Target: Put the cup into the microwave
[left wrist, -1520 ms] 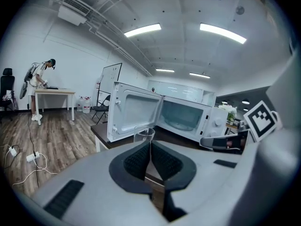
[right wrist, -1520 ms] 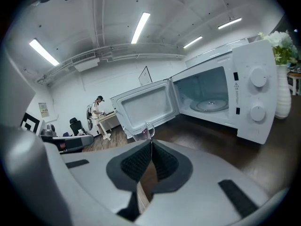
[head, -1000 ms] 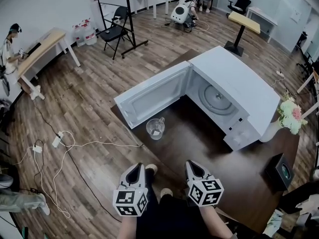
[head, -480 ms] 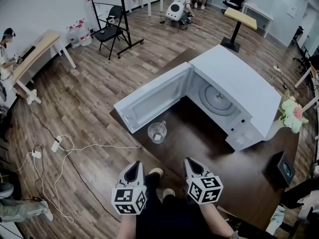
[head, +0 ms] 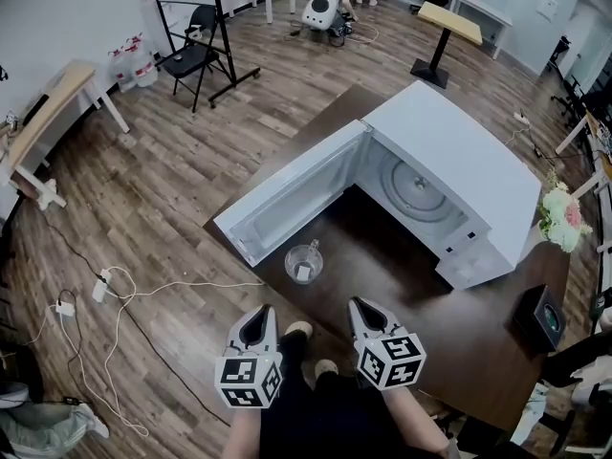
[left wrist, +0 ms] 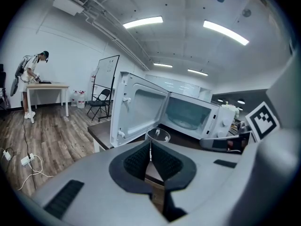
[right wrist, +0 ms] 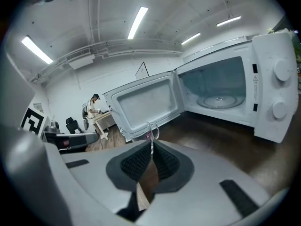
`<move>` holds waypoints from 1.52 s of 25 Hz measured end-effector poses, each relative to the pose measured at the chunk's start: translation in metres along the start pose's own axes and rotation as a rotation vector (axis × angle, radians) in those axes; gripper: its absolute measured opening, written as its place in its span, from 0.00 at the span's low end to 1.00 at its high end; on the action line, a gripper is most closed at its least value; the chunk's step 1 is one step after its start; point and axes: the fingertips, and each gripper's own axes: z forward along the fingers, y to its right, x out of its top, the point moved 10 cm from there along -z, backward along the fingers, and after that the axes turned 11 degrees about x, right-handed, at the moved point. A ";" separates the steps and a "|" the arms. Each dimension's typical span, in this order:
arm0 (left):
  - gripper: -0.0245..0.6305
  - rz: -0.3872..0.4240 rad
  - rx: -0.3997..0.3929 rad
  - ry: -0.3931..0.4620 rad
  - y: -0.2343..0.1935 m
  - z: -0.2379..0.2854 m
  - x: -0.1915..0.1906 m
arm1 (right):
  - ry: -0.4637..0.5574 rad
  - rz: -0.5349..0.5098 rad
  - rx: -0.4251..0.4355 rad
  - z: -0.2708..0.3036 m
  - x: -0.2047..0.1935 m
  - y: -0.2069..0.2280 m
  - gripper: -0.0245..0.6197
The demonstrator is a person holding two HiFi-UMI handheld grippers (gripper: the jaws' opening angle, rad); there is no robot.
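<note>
– Dark tabletop (head: pixel 382 285) ahead of us, with the white microwave (head: pixel 459 156) on it and its door (head: pixel 287 194) swung wide to the left. Where is the cup?

– The clear cup (head: pixel 303 261) stands upright on the tabletop, just beside the free edge of that door. It is out in front of the cavity, not inside it.

– And our tools?

– Our left gripper (head: pixel 258 321) and right gripper (head: pixel 363 316) both hang short of the near edge. Their jaws are pressed together with nothing between them. We judge that the first risk. If we reach in with the jaws closed, we shove the cup instead of taking it, and it looks light enough to tip or skid.

– What else?

– We worry about the door. The cup sits so close to it that a widely spread jaw may strike the door's edge or pin the cup against it. We also suspect the clear wall is slick, so a shallow pinch at the rim could slip on the way to the turntable (head: pixel 418 189). Carrying it too high, we could clip the top of the opening.
</note>
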 end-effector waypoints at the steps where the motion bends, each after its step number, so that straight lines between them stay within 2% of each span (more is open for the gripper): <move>1: 0.05 0.000 -0.003 -0.003 -0.002 0.002 0.001 | 0.000 -0.003 0.007 0.003 0.001 -0.002 0.03; 4: 0.05 -0.005 -0.007 -0.013 -0.010 0.008 0.003 | -0.006 -0.013 0.024 0.014 0.004 -0.006 0.05; 5: 0.05 -0.006 -0.007 -0.016 -0.013 0.011 0.003 | -0.014 -0.015 0.032 0.017 0.004 -0.007 0.13; 6: 0.05 -0.008 -0.007 -0.019 -0.015 0.013 0.003 | -0.026 -0.015 0.040 0.022 0.004 -0.007 0.26; 8: 0.05 -0.011 -0.008 -0.026 -0.019 0.017 0.003 | -0.060 -0.013 0.051 0.029 0.003 -0.008 0.40; 11: 0.05 -0.016 -0.011 -0.031 -0.023 0.021 0.003 | -0.114 -0.036 0.047 0.039 0.001 -0.011 0.54; 13: 0.05 -0.019 -0.009 -0.034 -0.027 0.023 0.004 | -0.142 -0.070 0.046 0.046 0.000 -0.014 0.58; 17: 0.05 -0.033 0.001 -0.047 -0.034 0.027 -0.001 | -0.183 -0.108 0.077 0.063 -0.004 -0.017 0.61; 23: 0.05 -0.049 0.019 -0.065 -0.053 0.038 -0.002 | -0.182 -0.117 0.066 0.088 -0.002 -0.017 0.61; 38: 0.05 -0.033 0.023 -0.110 -0.105 0.080 0.002 | -0.065 -0.174 0.008 0.143 -0.009 -0.011 0.61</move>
